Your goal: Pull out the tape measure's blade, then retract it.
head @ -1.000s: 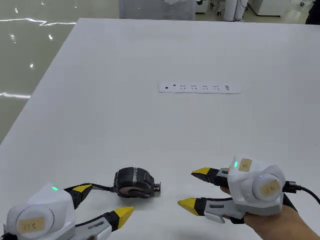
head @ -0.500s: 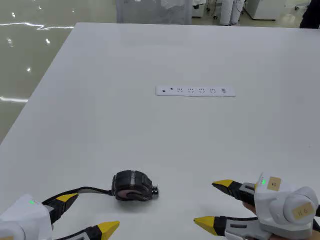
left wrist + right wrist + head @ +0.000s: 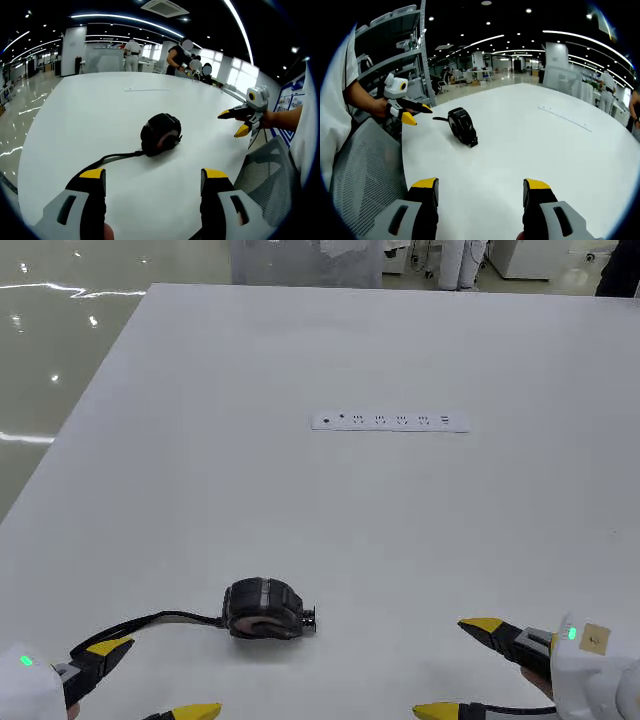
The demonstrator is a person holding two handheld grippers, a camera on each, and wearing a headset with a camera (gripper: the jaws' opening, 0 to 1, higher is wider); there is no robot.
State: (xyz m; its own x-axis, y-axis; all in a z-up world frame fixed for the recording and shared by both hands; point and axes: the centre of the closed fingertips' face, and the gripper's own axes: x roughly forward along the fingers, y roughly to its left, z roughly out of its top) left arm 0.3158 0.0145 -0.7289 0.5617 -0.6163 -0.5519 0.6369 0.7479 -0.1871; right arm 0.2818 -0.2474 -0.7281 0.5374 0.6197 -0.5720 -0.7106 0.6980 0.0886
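Left gripper (image 3: 155, 677): jaws are spread wide and nothing is held between them. It is seen at the lower left corner of the head view, at the near edge of the white surface (image 3: 300, 510).

Right gripper (image 3: 457, 667): jaws are likewise spread and empty, at the lower right corner of the head view. The two grippers are well apart.

The tape measure (image 3: 265, 608) is seen resting on the surface between the grippers, nearer the left one and touched by neither. The case is black. At its right end only the blade's end hook (image 3: 310, 618) is seen, sitting at the case mouth.

A black strap (image 3: 160, 620) is seen running along the surface from the case toward the left gripper. Whether it touches a jaw cannot be told.

Farther out, near the middle of the surface, a white power strip (image 3: 390, 421) lies flat, well apart from the tape measure.
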